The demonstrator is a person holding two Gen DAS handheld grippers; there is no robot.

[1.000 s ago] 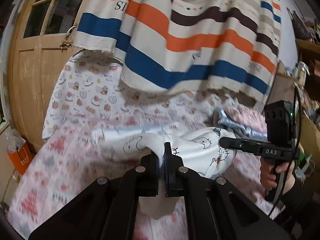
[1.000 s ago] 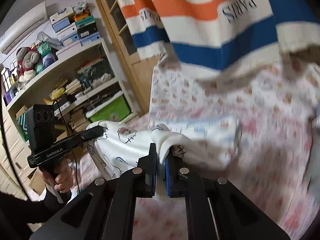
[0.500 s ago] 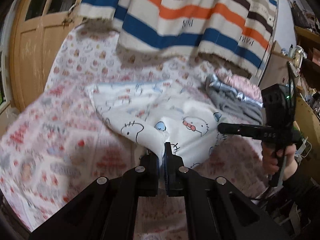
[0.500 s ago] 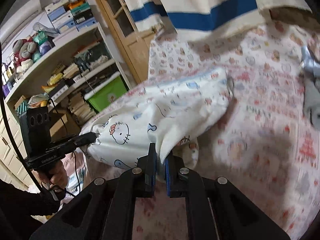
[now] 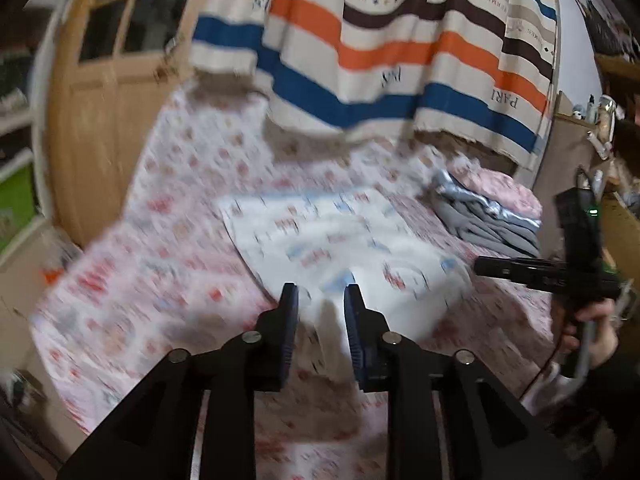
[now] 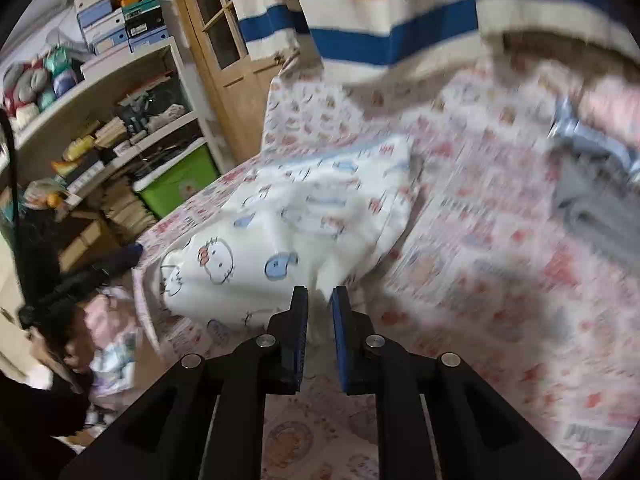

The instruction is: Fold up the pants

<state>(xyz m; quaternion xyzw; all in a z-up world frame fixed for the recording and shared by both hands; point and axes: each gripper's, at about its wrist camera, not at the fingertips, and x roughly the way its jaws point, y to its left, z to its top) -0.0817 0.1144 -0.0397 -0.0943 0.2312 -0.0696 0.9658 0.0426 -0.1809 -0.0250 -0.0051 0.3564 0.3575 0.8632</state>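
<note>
The white cartoon-print pants (image 5: 340, 240) lie folded on the pink patterned bedspread (image 5: 160, 264); they also show in the right wrist view (image 6: 304, 224). My left gripper (image 5: 320, 300) is open at the near edge of the pants, with a fold of white cloth loose between its jaws. My right gripper (image 6: 320, 300) is open, slightly less wide, just short of the pants' near corner. The right gripper also shows in the left wrist view (image 5: 520, 268), at the pants' right edge. Both views are motion-blurred.
A pile of grey and pink folded clothes (image 5: 492, 216) sits on the bed's far right. A striped blanket (image 5: 380, 48) hangs behind. A wooden door (image 5: 100, 120) stands at left. Shelves (image 6: 100, 120) and a green bin (image 6: 180, 184) stand beside the bed.
Both grippers carried the pants' edge down onto the bed, then opened and let go. The pants now lie folded on the bedspread, and both grippers have drawn back slightly.
</note>
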